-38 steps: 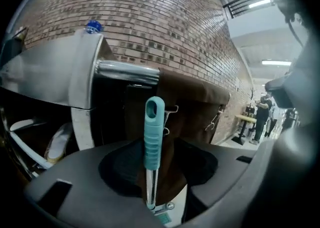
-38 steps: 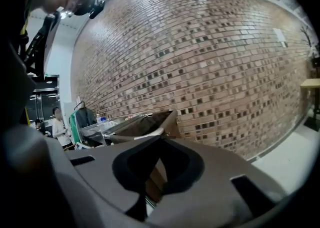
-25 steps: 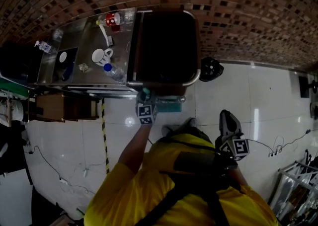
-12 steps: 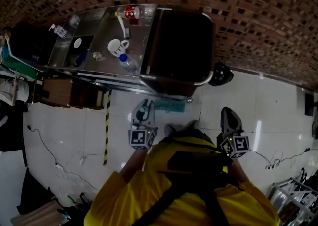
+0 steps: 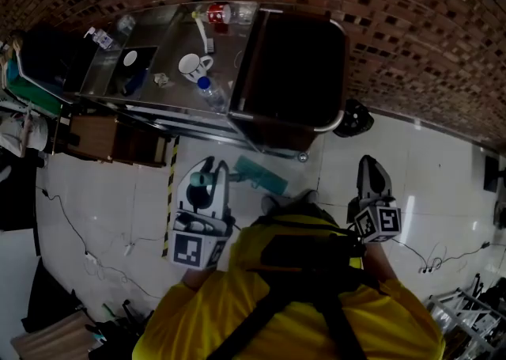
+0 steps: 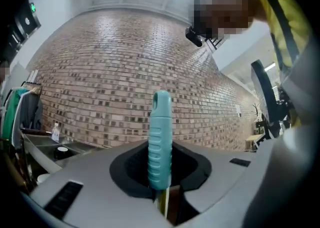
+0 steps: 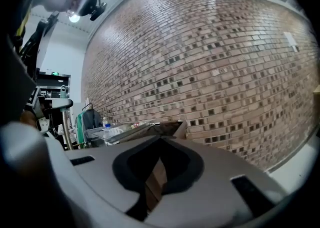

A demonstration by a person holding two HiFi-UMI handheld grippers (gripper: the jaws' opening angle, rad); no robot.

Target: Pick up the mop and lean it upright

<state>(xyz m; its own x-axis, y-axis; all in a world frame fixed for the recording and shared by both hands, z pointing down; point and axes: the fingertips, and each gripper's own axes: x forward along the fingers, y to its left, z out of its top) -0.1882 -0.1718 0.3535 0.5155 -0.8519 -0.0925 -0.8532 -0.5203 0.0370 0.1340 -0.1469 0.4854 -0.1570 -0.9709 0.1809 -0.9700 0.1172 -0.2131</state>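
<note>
Left claw clamps a teal ribbed plastic mop handle, tip beyond the jaws. Right claw is closed, empty.

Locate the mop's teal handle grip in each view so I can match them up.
Head view: teal handle grip lower left of centre, inside the left claw.
Left gripper view: upright at centre, clamped between the jaws.
Right gripper view: not in it.
Shared landmark: the brick wall, in all three views.
</note>
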